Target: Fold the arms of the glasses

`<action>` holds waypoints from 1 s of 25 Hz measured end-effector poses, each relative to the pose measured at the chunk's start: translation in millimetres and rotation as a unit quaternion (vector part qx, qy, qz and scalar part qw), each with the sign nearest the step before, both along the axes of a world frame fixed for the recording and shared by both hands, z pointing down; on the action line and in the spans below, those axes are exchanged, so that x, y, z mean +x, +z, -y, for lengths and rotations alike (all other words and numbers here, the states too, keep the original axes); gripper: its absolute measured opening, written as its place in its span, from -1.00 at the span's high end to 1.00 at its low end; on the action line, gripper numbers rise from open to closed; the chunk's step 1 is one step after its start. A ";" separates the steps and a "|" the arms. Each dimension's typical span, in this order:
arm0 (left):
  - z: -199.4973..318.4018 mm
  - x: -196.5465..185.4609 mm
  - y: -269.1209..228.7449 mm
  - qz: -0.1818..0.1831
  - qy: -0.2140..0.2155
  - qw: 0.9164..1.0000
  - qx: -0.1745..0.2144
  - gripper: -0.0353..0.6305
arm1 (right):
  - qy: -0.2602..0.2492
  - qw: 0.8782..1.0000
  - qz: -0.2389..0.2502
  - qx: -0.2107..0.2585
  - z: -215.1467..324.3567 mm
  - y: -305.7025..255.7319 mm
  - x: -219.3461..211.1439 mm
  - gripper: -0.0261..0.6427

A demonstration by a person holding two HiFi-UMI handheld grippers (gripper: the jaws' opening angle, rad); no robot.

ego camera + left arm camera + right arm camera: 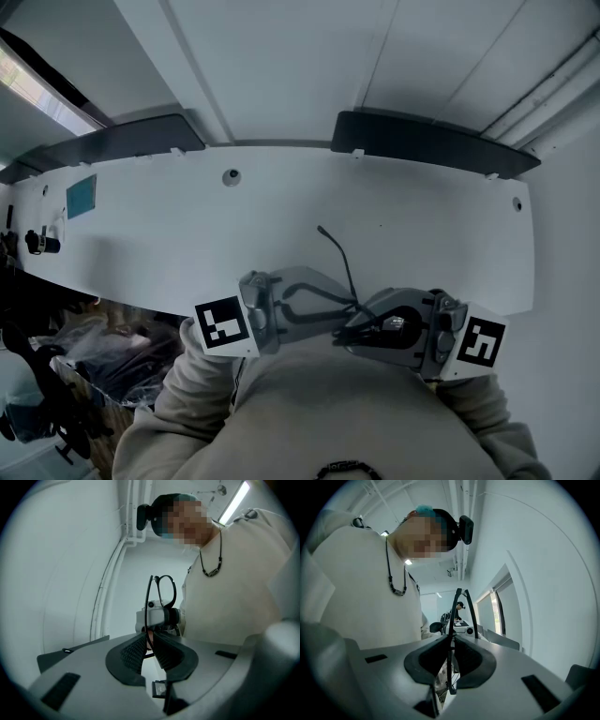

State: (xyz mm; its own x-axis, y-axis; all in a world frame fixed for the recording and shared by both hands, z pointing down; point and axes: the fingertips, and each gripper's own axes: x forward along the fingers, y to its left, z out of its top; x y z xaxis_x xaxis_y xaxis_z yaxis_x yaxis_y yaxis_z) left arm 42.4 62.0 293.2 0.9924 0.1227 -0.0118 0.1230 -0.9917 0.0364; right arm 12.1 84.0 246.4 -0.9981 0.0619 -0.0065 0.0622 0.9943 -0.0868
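Step in hand: arm folding, mid-way, with both tools on the piece.

- The glasses (349, 281) are held in the air between the 2 grippers, close to the person's chest and above the near edge of the table (281, 206). They do not touch it.
- The left gripper (150, 641) has its jaws nearly together on 1 thin black part of the glasses. The pads appear to pinch it, though lightly. I cannot tell whether that part is arm or rim.
- The right gripper (451, 639) has its jaws closed on a thin black bar of the glasses, which runs straight through the pads.
- In the head view, 1 arm (333, 246) sticks out over the table, away from the person. Judged still unfolded.

Next move, as a judgement:
- The right gripper keeps the glasses fixed.
- The left gripper needs a hold or a push on the protruding arm, then swings it about its hinge toward the lenses.
- The force should be low, because the wire looks thin and could bend or slip out of a light pinch.
- The 2nd arm's state is not clear from these views and should be checked before release.
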 end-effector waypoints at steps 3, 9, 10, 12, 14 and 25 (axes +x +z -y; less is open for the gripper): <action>5.8 -0.6 2.3 -0.004 -0.008 1.000 -0.007 0.80 | -0.004 1.000 -0.004 -0.001 0.6 2.5 1.6 0.75; 1.9 -6.0 9.9 0.012 0.012 1.000 -0.017 0.63 | -0.013 1.000 -0.004 -0.010 -1.3 5.7 1.8 0.75; 3.2 -9.1 7.8 0.002 0.007 1.000 -0.026 0.44 | -0.013 1.000 -0.001 -0.011 -0.2 4.1 3.1 0.75; 7.7 -17.0 0.3 -0.026 -0.006 0.998 -0.052 0.39 | -0.010 1.000 0.004 -0.010 2.9 0.1 7.1 0.75; 17.0 -27.1 -5.6 -0.057 -0.026 0.995 -0.081 0.39 | -0.007 1.000 0.008 -0.008 5.2 -4.0 11.2 0.75; 65.2 -30.7 7.9 -0.100 -0.104 0.975 -0.167 0.39 | -0.008 1.000 0.025 -0.010 6.7 -12.0 16.2 0.75</action>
